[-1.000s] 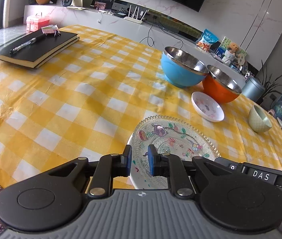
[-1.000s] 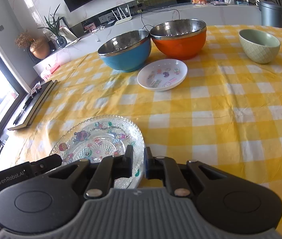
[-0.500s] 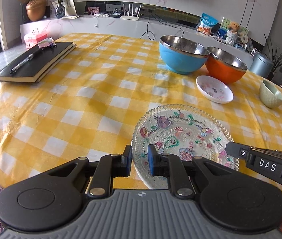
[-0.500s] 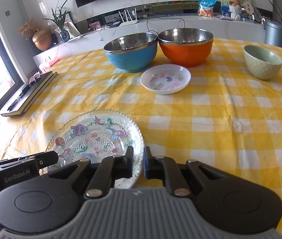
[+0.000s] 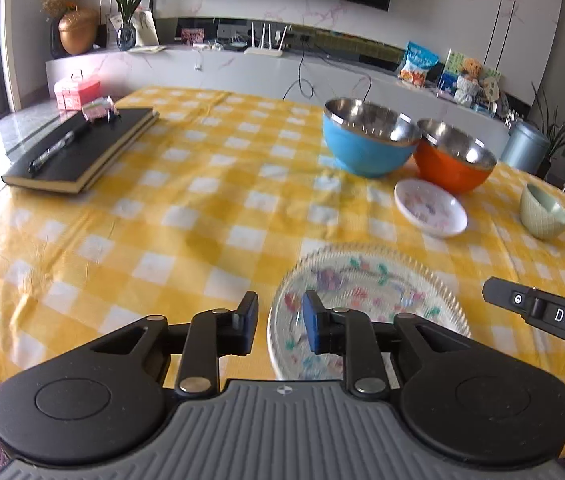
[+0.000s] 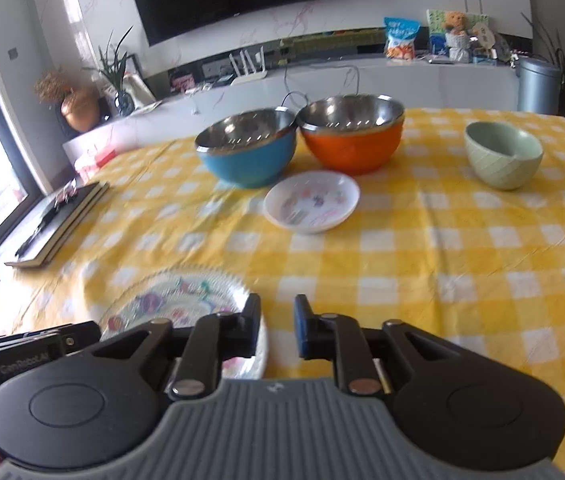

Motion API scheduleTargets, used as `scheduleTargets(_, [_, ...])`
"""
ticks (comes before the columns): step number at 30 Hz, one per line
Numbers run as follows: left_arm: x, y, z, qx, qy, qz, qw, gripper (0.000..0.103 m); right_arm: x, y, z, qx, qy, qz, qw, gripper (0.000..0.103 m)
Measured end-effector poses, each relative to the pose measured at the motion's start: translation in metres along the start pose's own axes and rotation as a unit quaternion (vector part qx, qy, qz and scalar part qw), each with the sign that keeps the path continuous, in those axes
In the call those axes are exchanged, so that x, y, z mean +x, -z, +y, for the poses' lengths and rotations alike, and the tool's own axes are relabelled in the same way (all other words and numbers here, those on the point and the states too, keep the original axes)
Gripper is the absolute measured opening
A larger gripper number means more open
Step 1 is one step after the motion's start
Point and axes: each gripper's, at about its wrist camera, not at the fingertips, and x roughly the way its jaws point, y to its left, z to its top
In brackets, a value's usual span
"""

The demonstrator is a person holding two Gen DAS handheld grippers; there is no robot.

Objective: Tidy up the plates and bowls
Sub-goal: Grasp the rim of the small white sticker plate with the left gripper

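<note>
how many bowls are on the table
3: a blue bowl at the far side, an orange bowl touching its right, and a green bowl apart, farther right.

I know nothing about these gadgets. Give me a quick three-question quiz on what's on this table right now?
1. True or false: the blue bowl and the orange bowl stand side by side.
2. Which dish lies nearest both grippers? A) glass plate B) green bowl C) small white dish
3. Fill in: the left gripper and right gripper both have their jaws ____.

Key: 1 true. 2 A. 3 open, holding nothing.
</note>
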Motion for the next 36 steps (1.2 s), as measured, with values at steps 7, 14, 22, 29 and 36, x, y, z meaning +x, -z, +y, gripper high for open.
scheduleTargets(7, [0.013, -0.035, -0.030, 0.024, 0.042, -0.021, 0.9986, 0.040, 0.015, -0.022, -0.024, 0.025, 0.028, -0.010, 0.999, 0.024])
scheduleTargets(14, [0.053, -0.065, -0.067, 0.051, 0.059, -0.004, 0.9969, 0.041, 0.047, -0.047, -0.039, 0.033, 0.047, -0.002, 0.998, 0.025])
scheduleTargets(22, [0.107, -0.080, -0.083, 0.044, 0.066, 0.033, 0.9963, 0.041, 0.088, -0.067, -0.050, 0.041, 0.051, 0.014, 0.998, 0.031])
scheduleTargets(29, [0.141, -0.083, -0.090, 0.037, 0.066, 0.052, 0.9958, 0.041, 0.120, -0.072, -0.057, 0.052, 0.054, 0.027, 0.997, 0.031])
scheduleTargets(36, [0.157, -0.078, -0.092, 0.037, 0.071, 0.060, 0.9949, 0.038, 0.132, -0.076, -0.060, 0.048, 0.053, 0.024, 0.997, 0.030])
